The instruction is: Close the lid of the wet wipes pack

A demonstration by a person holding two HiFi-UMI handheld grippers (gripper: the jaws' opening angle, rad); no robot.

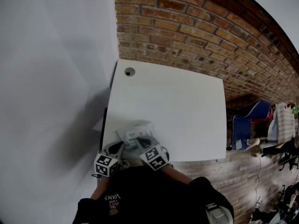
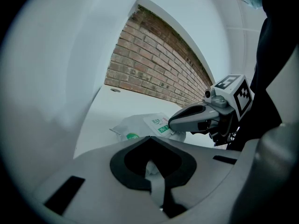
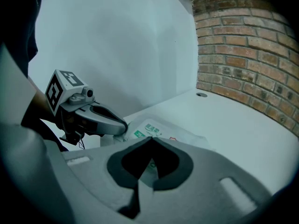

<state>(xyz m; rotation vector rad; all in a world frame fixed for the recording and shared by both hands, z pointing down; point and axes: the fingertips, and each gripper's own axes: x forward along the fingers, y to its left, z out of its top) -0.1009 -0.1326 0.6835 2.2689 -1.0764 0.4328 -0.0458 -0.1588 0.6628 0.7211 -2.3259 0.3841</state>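
Head view: white table (image 1: 187, 106) against a brick wall (image 1: 196, 27), cable hole (image 1: 129, 72) at the table's 11 o'clock corner. The wet wipes pack (image 1: 136, 132) lies flat near the 7 o'clock corner, close to the person. The left gripper (image 1: 119, 145) comes at the pack from its 7 o'clock side and the right gripper (image 1: 141, 142) from 5 o'clock, both tips at or over its near edge. Left gripper view: jaws together, tips meeting. Pale crumpled film shows through the notch between the pads, and I cannot tell whether it is nipped or merely lies below. The pack is just beyond at 12 o'clock. The right gripper's nose rests on or just over the printed label at 1 o'clock. Right gripper view: jaws likewise together. A sliver of the green-printed label shows through the notch, so this claw sits directly above the pack. The left gripper's nose is at 10 o'clock, at the pack's edge. The lid itself cannot be made out, open or down. Judgement: the step in hand is the press-down, with the right claw as pusher and the left as steady. Next move calls for a short downward push on the flap and a check that it seats, without sliding the light pack off the table edge.
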